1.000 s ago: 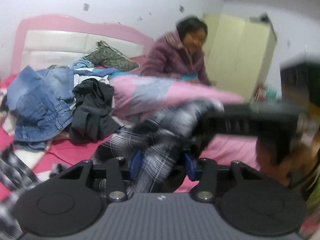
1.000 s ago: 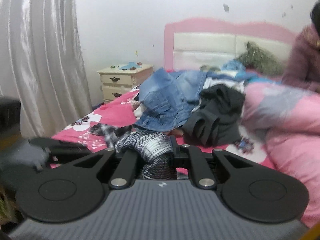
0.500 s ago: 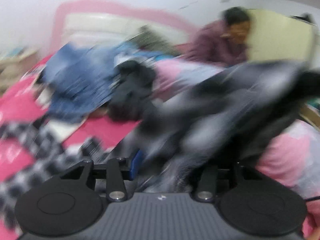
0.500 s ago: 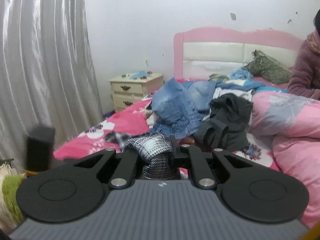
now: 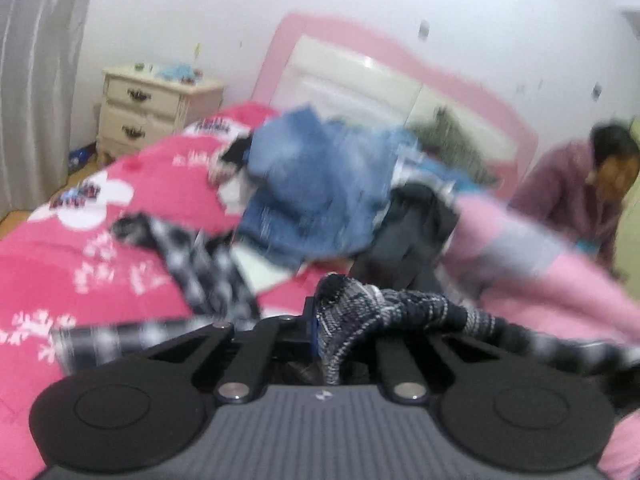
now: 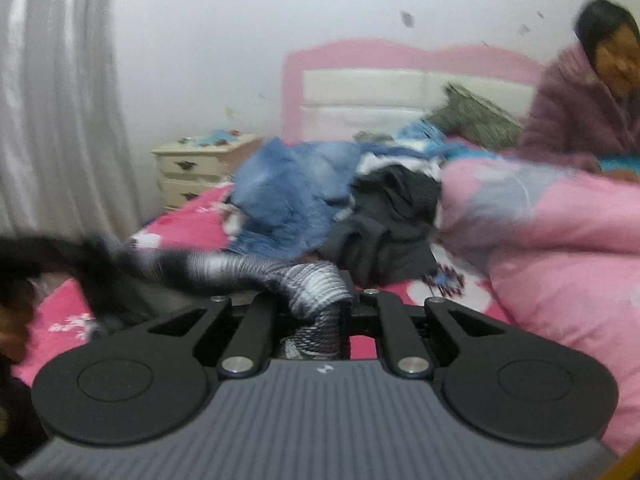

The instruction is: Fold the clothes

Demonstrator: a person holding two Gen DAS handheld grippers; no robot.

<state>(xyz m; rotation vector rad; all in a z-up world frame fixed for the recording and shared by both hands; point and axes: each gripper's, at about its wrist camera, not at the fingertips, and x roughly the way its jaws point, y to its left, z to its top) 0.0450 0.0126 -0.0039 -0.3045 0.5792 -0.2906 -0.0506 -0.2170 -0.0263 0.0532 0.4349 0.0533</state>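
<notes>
The black-and-white plaid garment (image 5: 384, 312) is stretched between the two grippers above the pink bed (image 5: 80, 264). In the left wrist view the left gripper (image 5: 320, 332) is closed tight on a bunched end of it, and the cloth runs off to the right edge as a long band, its long axis lying roughly level across the picture. Another part of it trails down to the left over the bedcover. In the right wrist view the right gripper (image 6: 320, 312) is pinched shut on the other bunched end (image 6: 316, 288), from which the fabric leads away to the left. Behind lie a heap of blue denim (image 6: 296, 196), a dark garment (image 6: 384, 224) and a pink quilt (image 6: 560, 240). Motion blur hides the finer folds.
</notes>
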